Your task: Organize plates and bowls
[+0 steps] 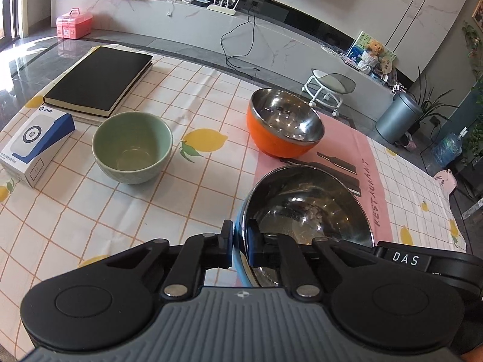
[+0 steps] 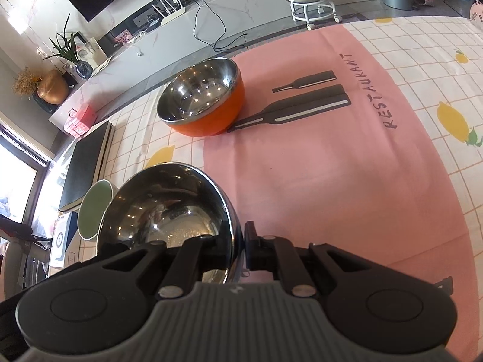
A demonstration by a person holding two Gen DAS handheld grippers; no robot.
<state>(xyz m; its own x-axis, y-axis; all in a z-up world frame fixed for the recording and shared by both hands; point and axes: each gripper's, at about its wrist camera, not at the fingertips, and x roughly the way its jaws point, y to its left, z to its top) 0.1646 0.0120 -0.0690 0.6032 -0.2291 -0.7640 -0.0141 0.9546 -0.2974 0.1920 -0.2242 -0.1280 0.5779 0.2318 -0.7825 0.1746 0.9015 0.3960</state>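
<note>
Three bowls stand apart on the table [image 1: 120, 211], none nested. From the left wrist, the left gripper [image 1: 240, 246] pinches the near rim of the blue-sided steel bowl [image 1: 305, 208] above the pink placemat [image 1: 371, 163]; the orange bowl [image 1: 283, 120] and green bowl [image 1: 132, 146] sit beyond. From the right wrist, the right gripper [image 2: 238, 246] clamps the same bowl's opposite rim. Stacking looks barely begun.

Pink mat [image 2: 347, 175] right side open; orange bowl [image 2: 208, 102] blocks far edge.
</note>
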